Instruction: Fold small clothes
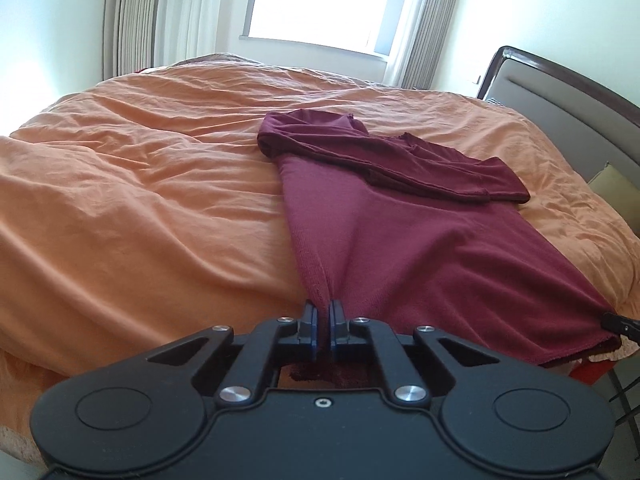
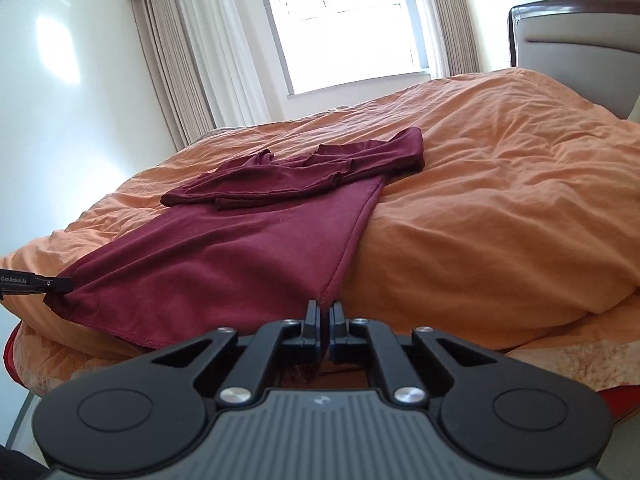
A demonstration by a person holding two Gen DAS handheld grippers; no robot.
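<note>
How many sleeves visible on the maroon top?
2. Both sleeves lie folded across the upper body of the maroon top: one sleeve nearer the hem, the other sleeve just beyond it, by the collar. Neither claw touches them.

A rumpled orange duvet (image 1: 140,184) covers the bed below a curtained window (image 2: 344,28), perhaps ajar.

Maroon shirt (image 1: 400,232), sleeves folded, flat on bed.

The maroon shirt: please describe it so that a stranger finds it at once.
On the bed's orange duvet, below the window, lies the maroon shirt, sleeves folded across its chest. It is the only dark red garment, its hem corners pinched by the left gripper and right gripper.
</note>
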